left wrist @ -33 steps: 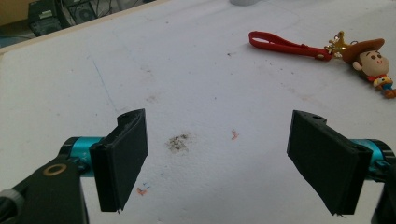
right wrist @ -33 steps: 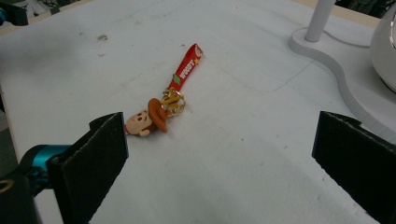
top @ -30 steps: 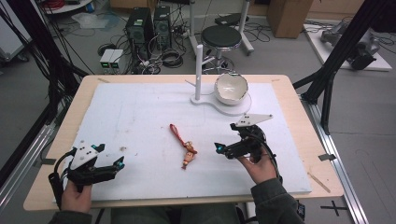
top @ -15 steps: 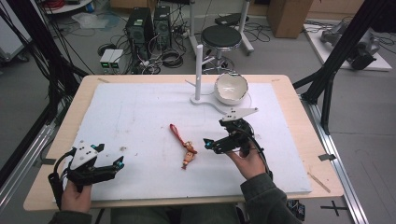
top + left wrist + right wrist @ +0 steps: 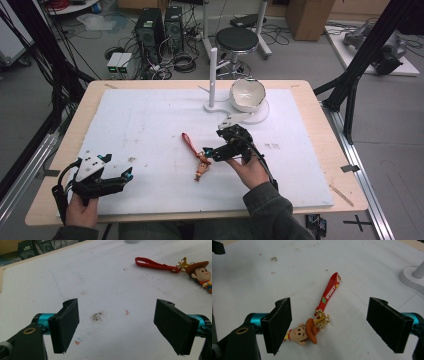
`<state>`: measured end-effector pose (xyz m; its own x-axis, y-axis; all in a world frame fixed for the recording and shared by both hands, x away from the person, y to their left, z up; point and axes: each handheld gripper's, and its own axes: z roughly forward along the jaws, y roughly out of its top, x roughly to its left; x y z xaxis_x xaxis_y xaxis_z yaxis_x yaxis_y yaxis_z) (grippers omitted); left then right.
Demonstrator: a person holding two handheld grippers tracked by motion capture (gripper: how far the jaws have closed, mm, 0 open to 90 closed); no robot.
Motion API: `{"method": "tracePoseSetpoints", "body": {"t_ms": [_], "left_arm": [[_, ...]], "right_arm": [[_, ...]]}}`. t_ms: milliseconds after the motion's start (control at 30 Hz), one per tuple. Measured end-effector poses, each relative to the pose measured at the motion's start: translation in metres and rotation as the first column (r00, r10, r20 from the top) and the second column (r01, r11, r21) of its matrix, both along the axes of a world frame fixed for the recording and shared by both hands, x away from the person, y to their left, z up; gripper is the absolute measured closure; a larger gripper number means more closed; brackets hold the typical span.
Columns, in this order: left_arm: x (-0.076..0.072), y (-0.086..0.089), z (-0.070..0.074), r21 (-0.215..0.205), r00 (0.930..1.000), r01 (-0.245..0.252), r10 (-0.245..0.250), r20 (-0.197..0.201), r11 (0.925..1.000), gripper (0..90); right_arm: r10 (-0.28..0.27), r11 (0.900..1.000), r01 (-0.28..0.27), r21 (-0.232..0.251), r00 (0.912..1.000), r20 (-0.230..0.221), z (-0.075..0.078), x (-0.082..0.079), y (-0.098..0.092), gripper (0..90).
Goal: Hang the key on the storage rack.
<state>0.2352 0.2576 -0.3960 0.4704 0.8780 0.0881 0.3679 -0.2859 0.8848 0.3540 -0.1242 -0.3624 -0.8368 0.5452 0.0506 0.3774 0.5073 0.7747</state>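
Note:
A keychain lies flat on the white mat: a red strap (image 5: pixel 189 144) joined by a gold ring to a small cowboy figure (image 5: pixel 201 168). My right gripper (image 5: pixel 209 153) hovers low just right of it, pointing left. In the right gripper view the figure (image 5: pixel 303 333) lies on the mat between the jaws, close to the left pad (image 5: pixel 277 325), and the strap (image 5: pixel 329 291) runs away ahead. These jaws have just been closing a little but stand wide, and no pad presses the figure. My left gripper (image 5: pixel 122 176) rests open near the front left edge, with the figure (image 5: pixel 200 271) far off.
A white stand with an upright peg (image 5: pixel 213 75) and a white bowl (image 5: pixel 247 93) sit at the back of the mat (image 5: pixel 150 115). The stand's base (image 5: pixel 412 277) shows at the right of the right gripper view. The wooden table edge (image 5: pixel 345 165) frames the mat.
My right gripper has moved left across the mat, from beside the stand's base to right next to the keychain. The left gripper and the keychain have stayed put.

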Motion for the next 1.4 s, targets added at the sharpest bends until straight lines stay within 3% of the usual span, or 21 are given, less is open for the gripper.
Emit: {"method": "tracePoseSetpoints", "body": {"t_ms": [100,267,433,567,633,900,1100,1167,1400], "left_arm": [[0.0,0.0,0.0,0.0,1.0,0.0,0.0,0.0,1.0,20.8],[0.0,0.0,0.0,0.002,1.0,0.001,-0.001,-0.001,1.0,20.8],[0.0,0.0,0.0,0.003,1.0,0.0,0.0,0.0,1.0,20.8],[0.0,0.001,0.0,0.005,1.0,-0.001,0.001,0.003,1.0,20.8],[0.0,0.001,0.0,0.006,1.0,-0.001,0.001,0.0,1.0,20.8],[0.0,0.002,0.0,0.003,1.0,-0.001,0.001,0.001,1.0,20.9],[0.0,0.002,0.0,0.003,1.0,-0.004,0.004,0.003,1.0,20.8],[0.0,0.002,0.0,0.006,1.0,-0.004,0.004,0.007,1.0,20.8],[0.0,0.002,0.0,0.01,1.0,-0.003,0.003,0.002,0.9999,20.8]], "right_arm": [[0.001,1.0,-0.002,-0.027,0.9998,-0.019,-0.002,0.005,0.01,20.3],[-0.006,1.0,0.006,-0.017,0.9987,-0.051,-0.005,0.013,0.02,22.6],[-0.004,0.999,0.001,-0.047,0.9982,-0.059,-0.009,0.019,0.031,25.6],[-0.004,0.998,-0.003,-0.07,0.9948,-0.101,-0.016,0.028,0.043,31.6],[-0.008,0.997,0.0,-0.077,0.9948,-0.102,-0.017,0.028,0.045,32.2],[-0.021,0.991,0.004,-0.135,0.9913,-0.13,-0.028,0.035,0.062,36.4],[-0.009,0.987,-0.015,-0.162,0.9891,-0.147,-0.036,0.039,0.069,44.8],[-0.01,0.981,-0.02,-0.195,0.9889,-0.149,-0.04,0.04,0.073,47.7],[-0.005,0.974,-0.032,-0.223,0.9861,-0.166,-0.048,0.043,0.08,50.8]]}}
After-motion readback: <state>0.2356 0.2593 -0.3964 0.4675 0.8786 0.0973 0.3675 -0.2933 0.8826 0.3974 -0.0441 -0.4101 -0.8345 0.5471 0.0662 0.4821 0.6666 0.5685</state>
